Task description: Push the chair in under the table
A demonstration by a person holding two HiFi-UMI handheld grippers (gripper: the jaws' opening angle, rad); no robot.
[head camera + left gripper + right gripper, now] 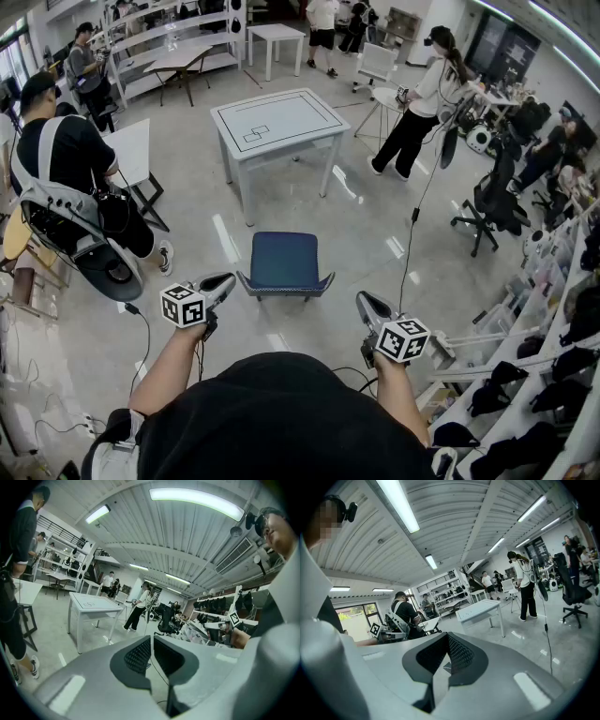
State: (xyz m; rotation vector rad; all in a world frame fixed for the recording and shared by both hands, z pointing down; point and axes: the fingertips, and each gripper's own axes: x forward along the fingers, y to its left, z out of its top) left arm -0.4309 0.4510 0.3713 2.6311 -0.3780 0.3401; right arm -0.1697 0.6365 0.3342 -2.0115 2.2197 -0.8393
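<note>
**Chair not yet under table, both hand-held grippers empty**

Pale grey polished floor (375, 216) fills most of the head view. White metal-legged table with black line markings on its top (277, 122) sits upper centre. Blue padded chair (284, 262) stands mid-frame, well apart from the table, with a strip of bare floor between them. Its back edge seems to face the person, so a straight shove from behind should run it in between the near legs. That's my read.

Left hand-held gripper (228, 280) is at the chair's lower left and right hand-held gripper (364, 300) at its lower right. Both are near the rear corners, not touching. Jaws on each are closed tip to tip with nothing between them. Probably held flanking the back to push with closed tips rather than clamp.

Around:
- Person in black with white harness (56, 169) at the left edge, well off the line.
- Person in white top (427, 103) standing upper right, beside the table.
- Black cable (412, 225) trails down the floor right of the chair, not across the path as far as I can see.
- Black office chair (492, 202) far right.

Risk: an uneven push yaws the chair into a table leg.
</note>
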